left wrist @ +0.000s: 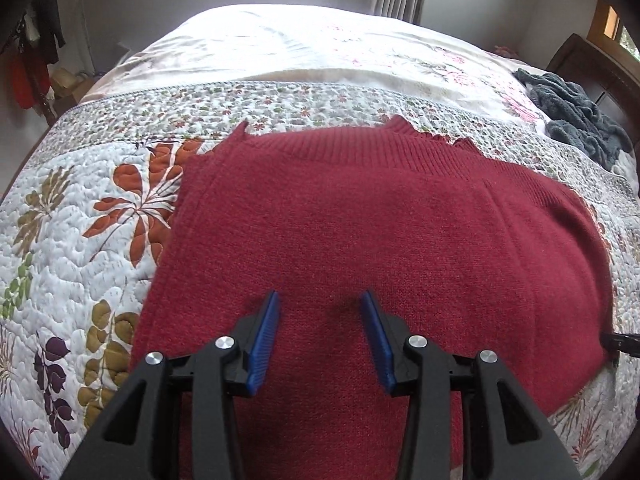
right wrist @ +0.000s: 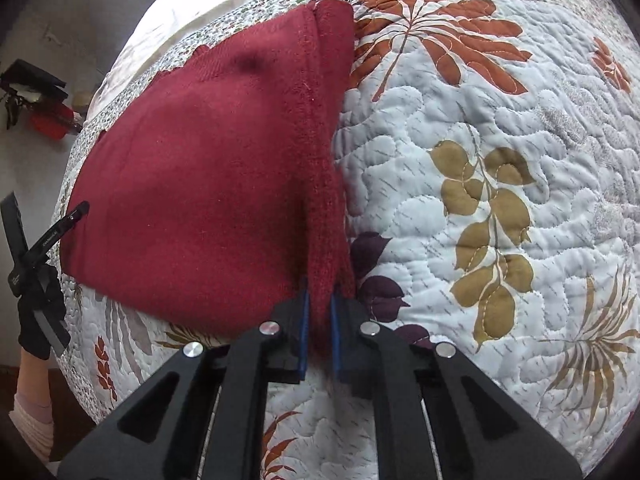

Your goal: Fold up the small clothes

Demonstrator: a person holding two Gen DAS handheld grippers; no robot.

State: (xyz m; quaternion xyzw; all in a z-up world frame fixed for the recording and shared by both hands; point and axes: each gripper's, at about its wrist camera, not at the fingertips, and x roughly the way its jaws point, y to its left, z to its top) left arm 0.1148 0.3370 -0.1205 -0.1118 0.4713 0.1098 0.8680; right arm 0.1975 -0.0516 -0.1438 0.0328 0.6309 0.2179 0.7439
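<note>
A dark red knitted sweater (left wrist: 360, 220) lies flat on the quilted floral bedspread (left wrist: 80, 220), its ribbed hem toward the far side. My left gripper (left wrist: 320, 298) hovers open over the near part of the sweater, with nothing between its blue pads (left wrist: 264, 340). In the right wrist view the sweater (right wrist: 200, 168) has a narrow folded strip along its right edge. My right gripper (right wrist: 320, 290) is shut on the near end of that strip. The left gripper (right wrist: 52, 236), held by a black-gloved hand (right wrist: 40, 320), shows at the sweater's left side.
A grey-blue fluffy garment (left wrist: 576, 120) lies bunched at the far right of the bed by a dark wooden headboard (left wrist: 588, 64). Clothes hang at the left wall (left wrist: 28, 64). Open quilt (right wrist: 500, 200) stretches to the right of the sweater.
</note>
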